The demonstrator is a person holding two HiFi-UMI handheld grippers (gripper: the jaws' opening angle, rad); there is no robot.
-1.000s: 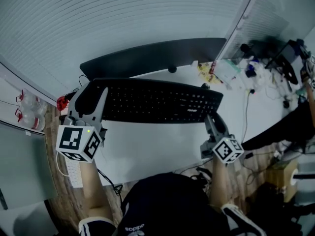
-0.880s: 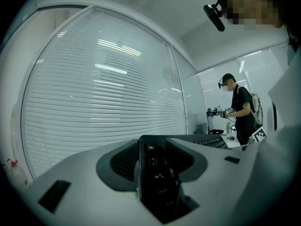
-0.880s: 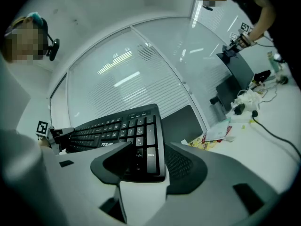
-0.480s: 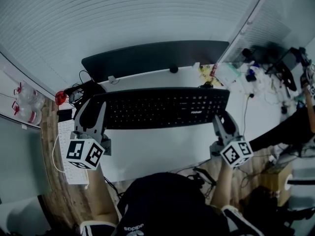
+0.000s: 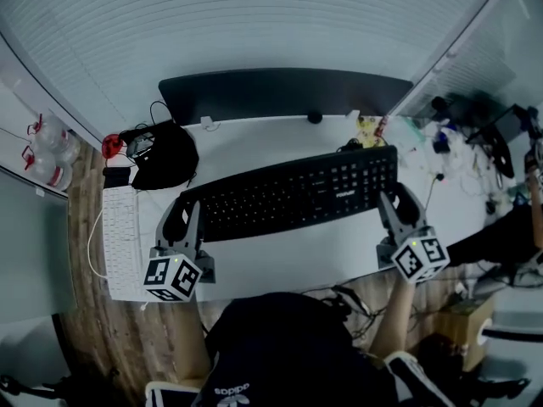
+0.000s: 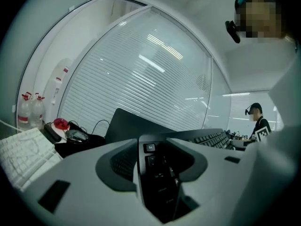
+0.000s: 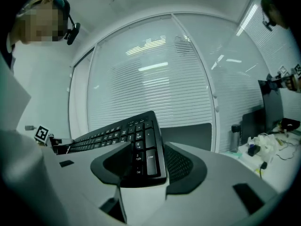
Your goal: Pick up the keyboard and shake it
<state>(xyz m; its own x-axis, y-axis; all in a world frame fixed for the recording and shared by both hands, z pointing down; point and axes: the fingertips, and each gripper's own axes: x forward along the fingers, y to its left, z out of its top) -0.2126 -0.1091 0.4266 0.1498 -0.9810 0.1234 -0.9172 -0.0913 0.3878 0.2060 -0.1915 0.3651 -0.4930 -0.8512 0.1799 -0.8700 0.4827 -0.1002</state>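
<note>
Slatted blinds (image 5: pixel 254 24) take up the far side of my head view. Below them is the white counter (image 5: pixel 280 265). A dark screen (image 5: pixel 280 91) stands along its far edge.

The black keyboard (image 5: pixel 288 195) hangs over the counter, held at both ends and slanted; its L end is nearer me, its R end farther off.

A white keyboard (image 5: pixel 120 244) lies just beside the counter's L edge on a wood-look surface. A black bag (image 5: pixel 165 155) w/ cables sits at the counter's far L corner.

Left tongs (image 5: pixel 184 217) are clenched on the black keyboard's L end; the left gripper view shows the Esc key btwn the jaws, pads tight on both long edges. Right tongs (image 5: pixel 395 203) are clamped on the R end; the right gripper view shows the Enter key btwn the jaws, which are spread wide across the board.

Two clear bottles (image 5: pixel 47 164) w/ red tops stand far L, well apart from the rest.
</note>
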